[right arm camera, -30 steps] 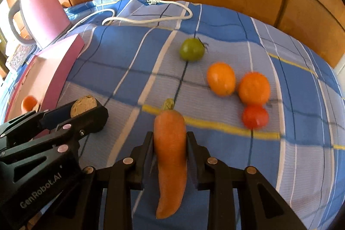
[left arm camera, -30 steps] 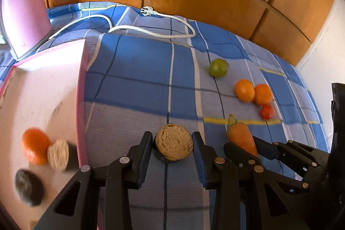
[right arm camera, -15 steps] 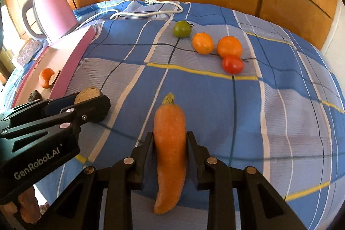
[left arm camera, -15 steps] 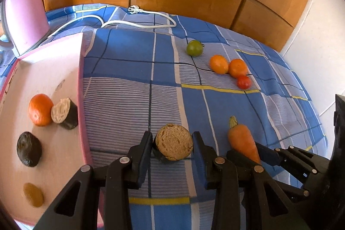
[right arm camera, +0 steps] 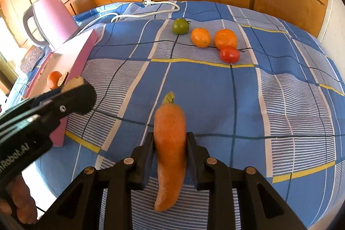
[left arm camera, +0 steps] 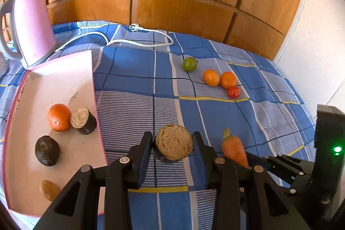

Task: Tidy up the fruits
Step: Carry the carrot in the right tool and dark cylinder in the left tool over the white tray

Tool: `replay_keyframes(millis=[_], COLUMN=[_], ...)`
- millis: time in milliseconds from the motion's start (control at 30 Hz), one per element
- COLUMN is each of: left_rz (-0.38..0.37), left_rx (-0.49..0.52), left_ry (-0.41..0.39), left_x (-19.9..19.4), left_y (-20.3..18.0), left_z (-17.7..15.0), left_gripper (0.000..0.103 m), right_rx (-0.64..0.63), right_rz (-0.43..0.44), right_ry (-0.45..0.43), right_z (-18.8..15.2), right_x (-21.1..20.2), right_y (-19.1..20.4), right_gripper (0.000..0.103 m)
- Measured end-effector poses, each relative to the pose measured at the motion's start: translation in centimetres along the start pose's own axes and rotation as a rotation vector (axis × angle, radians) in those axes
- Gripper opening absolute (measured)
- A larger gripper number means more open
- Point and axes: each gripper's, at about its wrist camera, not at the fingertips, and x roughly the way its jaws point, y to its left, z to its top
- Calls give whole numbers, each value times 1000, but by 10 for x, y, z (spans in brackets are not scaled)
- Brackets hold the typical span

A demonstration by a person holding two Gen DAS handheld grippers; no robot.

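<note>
Above the blue checked bedspread [left arm camera: 133, 79], my left gripper [left arm camera: 173, 147] is clamped on a round, brown, rough-faced cut fruit [left arm camera: 173, 144], and my right gripper [right arm camera: 170, 143] on a long orange carrot [right arm camera: 170, 143]. I judge this the carry step; next both go left over the pink flat tray [left arm camera: 64, 79], lowered clear of the fruit lying there.

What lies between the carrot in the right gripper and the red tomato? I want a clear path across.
Only bare checked bedspread lies between the carrot and the red tomato; the right wrist view shows it best.
</note>
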Motion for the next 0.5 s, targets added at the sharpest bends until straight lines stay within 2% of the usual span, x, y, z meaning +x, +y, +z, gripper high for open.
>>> replay_keyframes(millis=[333,500], left_rz=[-9,-3], left_rx=[-35,-49], left_ry=[-4,-17], left_x=[-5,-9], left_y=[8,14], left_z=[-3,-2], left_gripper=[38,38], right_rx=[-15,-1], right_rz=[-19,6], right_ry=[5,8], right_z=[-2,0], right_x=[1,0], right_y=[5,7], right_gripper=[29,28])
